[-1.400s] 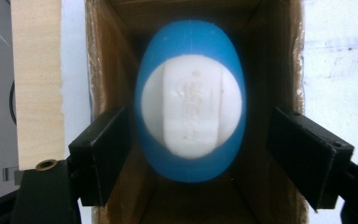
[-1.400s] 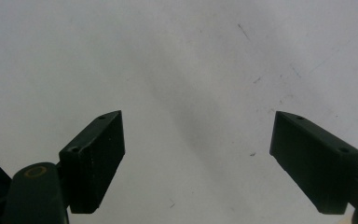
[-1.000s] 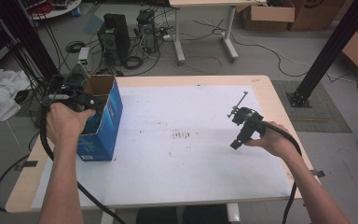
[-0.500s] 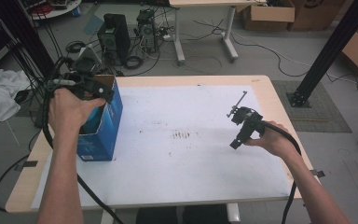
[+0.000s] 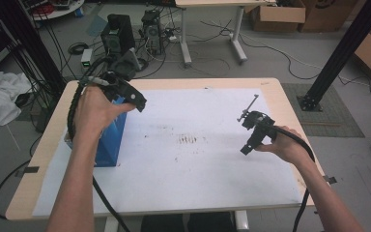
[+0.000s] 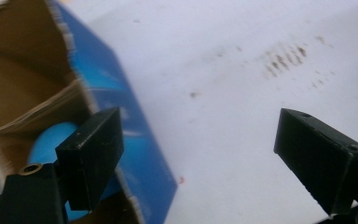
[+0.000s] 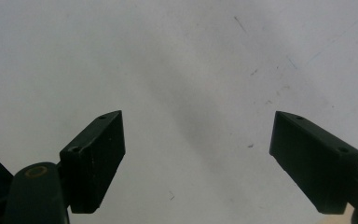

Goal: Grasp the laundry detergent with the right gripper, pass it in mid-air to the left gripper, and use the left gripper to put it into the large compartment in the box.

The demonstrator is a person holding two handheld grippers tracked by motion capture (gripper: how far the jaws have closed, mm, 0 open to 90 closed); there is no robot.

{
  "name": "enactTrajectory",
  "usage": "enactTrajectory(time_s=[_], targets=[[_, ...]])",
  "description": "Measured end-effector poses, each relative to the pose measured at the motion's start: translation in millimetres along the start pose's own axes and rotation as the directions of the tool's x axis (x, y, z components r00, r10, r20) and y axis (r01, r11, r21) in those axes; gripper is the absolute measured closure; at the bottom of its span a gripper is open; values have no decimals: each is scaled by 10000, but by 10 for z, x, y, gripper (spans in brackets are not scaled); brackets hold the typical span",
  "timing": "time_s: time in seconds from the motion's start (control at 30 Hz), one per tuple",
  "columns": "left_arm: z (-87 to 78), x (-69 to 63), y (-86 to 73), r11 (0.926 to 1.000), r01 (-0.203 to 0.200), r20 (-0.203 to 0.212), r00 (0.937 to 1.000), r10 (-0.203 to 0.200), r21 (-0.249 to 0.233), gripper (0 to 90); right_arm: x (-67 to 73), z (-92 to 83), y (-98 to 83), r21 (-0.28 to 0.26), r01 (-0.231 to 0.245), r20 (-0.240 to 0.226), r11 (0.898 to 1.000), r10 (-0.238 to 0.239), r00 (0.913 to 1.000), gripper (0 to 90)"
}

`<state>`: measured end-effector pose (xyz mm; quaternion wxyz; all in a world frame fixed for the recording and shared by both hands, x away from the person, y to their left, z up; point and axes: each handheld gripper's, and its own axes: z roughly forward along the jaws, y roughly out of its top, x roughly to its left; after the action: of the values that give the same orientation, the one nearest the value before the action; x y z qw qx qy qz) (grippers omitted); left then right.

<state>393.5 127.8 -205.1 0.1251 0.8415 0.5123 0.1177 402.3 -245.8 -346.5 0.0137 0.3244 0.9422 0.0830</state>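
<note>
Left gripper (image 5: pixel 139 103) released, jaws just widened, nothing between; open blue cardboard box (image 5: pixel 107 140) just below-left. Right gripper (image 5: pixel 245 150) released, over white tabletop (image 5: pixel 198 159).

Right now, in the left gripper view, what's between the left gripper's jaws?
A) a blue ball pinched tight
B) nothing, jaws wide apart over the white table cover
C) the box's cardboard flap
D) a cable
B: the left gripper has its jaws spread wide with only the white table cover between them; the blue box sits off to the side behind one jaw.
</note>
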Motion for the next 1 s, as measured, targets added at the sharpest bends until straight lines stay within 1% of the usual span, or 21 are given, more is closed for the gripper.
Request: enactTrajectory(time_s=[0.07, 0.1, 0.13, 0.2, 0.23, 0.27, 0.3, 0.4, 0.47, 0.53, 0.57, 0.6, 0.67, 0.73, 0.77, 0.8, 0.87, 0.9, 0.93, 0.97, 1.0], targets=[[116, -104, 38, 9980, -575, 397, 9976, 565, 269, 167, -2, -19, -10, -12, -40, 31, 10000, 40, 10000, 179], [116, -104, 38, 9980, -575, 397, 9976, 565, 269, 167, -2, -27, -14, 47, -54, 48, 10000, 54, 10000, 179], [192, -166, 52, 9955, -849, 641, 9946, 821, 421, 167, -3, -31, -16, 75, -31, 79, 10000, 31, 10000, 178], [266, -212, 66, 9920, -1127, 775, 9911, 1081, 566, 166, -5, -45, -22, 82, -27, 115, 10000, 26, 9999, 178], [304, -236, 74, 9902, -1236, 796, 9898, 1183, 653, 167, -6, -59, -26, 75, -51, 132, 10000, 50, 9999, 177], [304, -236, 74, 9902, -1236, 796, 9898, 1183, 653, 167, -8, -69, -30, 54, -49, 148, 10000, 48, 9999, 177], [384, -287, 89, 9854, -1451, 887, 9866, 1373, 889, 166, -9, -79, -32, 60, -70, 154, 10000, 69, 9999, 177], [495, -354, 110, 9765, -1825, 1007, 9800, 1714, 1145, 166, -17, -99, -37, 21, -111, 208, 9999, 110, 9997, 177], [522, -368, 113, 9755, -1864, 1037, 9792, 1746, 1170, 166, -20, -106, -39, 27, -125, 202, 9999, 125, 9997, 176], [643, -421, 117, 9692, -2036, 1139, 9754, 1886, 1383, 167, -35, -113, -46, 14, -103, 213, 9999, 103, 9997, 177], [643, -421, 117, 9692, -2036, 1139, 9754, 1886, 1383, 167, -38, -113, -46, 19, -97, 215, 10000, 97, 9997, 177], [708, -438, 115, 9662, -2103, 1178, 9739, 1938, 1491, 167, -35, -117, -46, 60, -204, 215, 9998, 203, 9996, 177], [761, -449, 116, 9640, -2134, 1197, 9733, 1957, 1588, 168, -47, -113, -48, 15, -142, 223, 9999, 142, 9997, 177], [784, -454, 118, 9637, -2134, 1203, 9733, 1955, 1607, 166, -50, -112, -48, 34, -149, 222, 9999, 148, 9996, 177], [809, -461, 117, 9641, -2123, 1297, 9727, 1927, 1597, 166, -52, -109, -47, 50, -252, 199, 9997, 251, 9995, 177], [844, -475, 116, 9615, -2190, 1292, 9715, 1989, 1661, 166, -52, -109, -46, 52, -274, 190, 9996, 273, 9994, 177], [879, -490, 112, 9601, -2209, 1339, 9707, 1995, 1714, 165, -66, -103, -49, 10, -167, 211, 9999, 167, 9996, 177], [893, -492, 112, 9580, -2264, 1365, 9694, 2040, 1760, 165, -67, -104, -50, 35, -189, 220, 9998, 188, 9996, 177], [911, -501, 111, 9590, -2211, 1360, 9706, 1987, 1770, 164, -68, -106, -51, 57, -215, 210, 9998, 214, 9996, 177], [926, -506, 112, 9564, -2266, 1320, 9700, 2044, 1844, 164, -69, -104, -51, 54, -235, 208, 9997, 234, 9995, 178], [932, -509, 112, 9559, -2272, 1324, 9698, 2048, 1863, 164, -69, -106, -51, 62, -255, 214, 9997, 254, 9994, 178]])
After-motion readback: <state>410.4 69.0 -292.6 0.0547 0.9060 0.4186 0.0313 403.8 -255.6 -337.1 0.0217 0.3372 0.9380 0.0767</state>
